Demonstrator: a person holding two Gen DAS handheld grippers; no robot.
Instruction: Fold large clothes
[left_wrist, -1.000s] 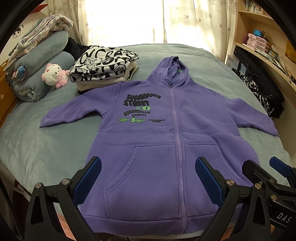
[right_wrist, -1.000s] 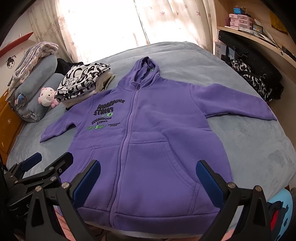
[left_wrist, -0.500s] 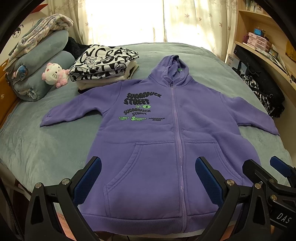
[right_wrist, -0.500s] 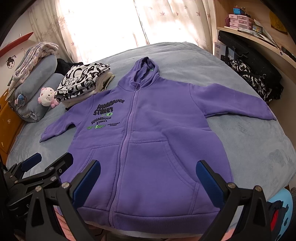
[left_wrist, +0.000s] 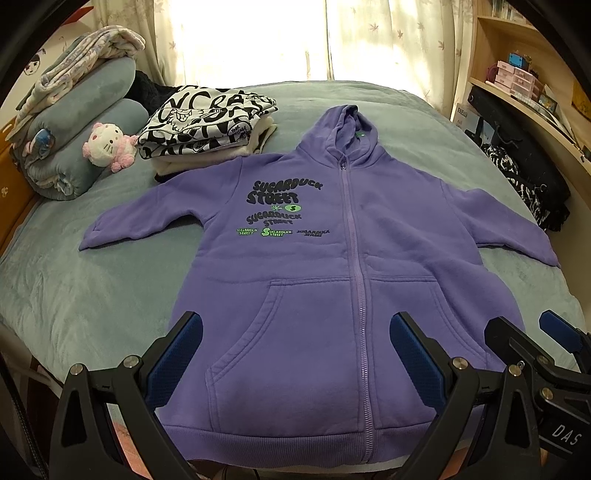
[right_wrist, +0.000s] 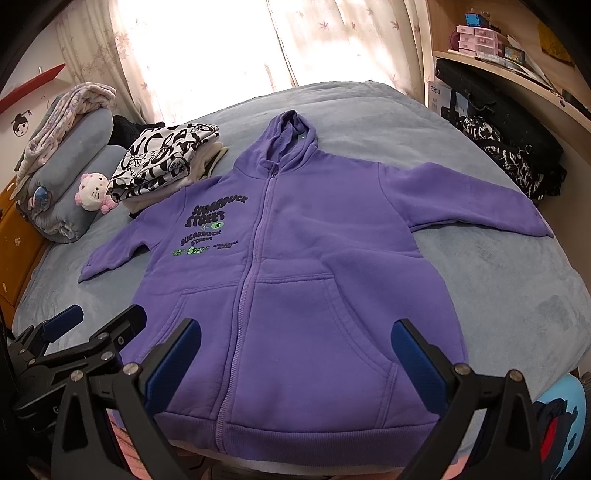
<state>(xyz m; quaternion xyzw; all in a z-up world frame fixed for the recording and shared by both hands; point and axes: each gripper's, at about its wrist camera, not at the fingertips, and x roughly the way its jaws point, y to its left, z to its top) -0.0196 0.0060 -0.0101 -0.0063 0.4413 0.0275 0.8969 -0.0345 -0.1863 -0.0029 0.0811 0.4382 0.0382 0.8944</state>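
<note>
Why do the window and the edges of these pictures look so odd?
Left wrist view: daylight through the curtains blows out to white, the corners go black, and the bed bulges from fisheye distortion. Right wrist view: same washed-out glare, and the shelf bends; the purple hoodie stays sharp and evenly lit.

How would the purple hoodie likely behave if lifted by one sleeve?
The purple hoodie lies flat and creased, so it would probably drape limply. Its thick fleece suggests some weight. The bed cover looks plush, so dragging may meet friction.

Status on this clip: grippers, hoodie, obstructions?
Left gripper open, right gripper open, both empty. Purple hoodie flat on bed, zipped, unfolded. Folded clothes stack near one sleeve.
</note>
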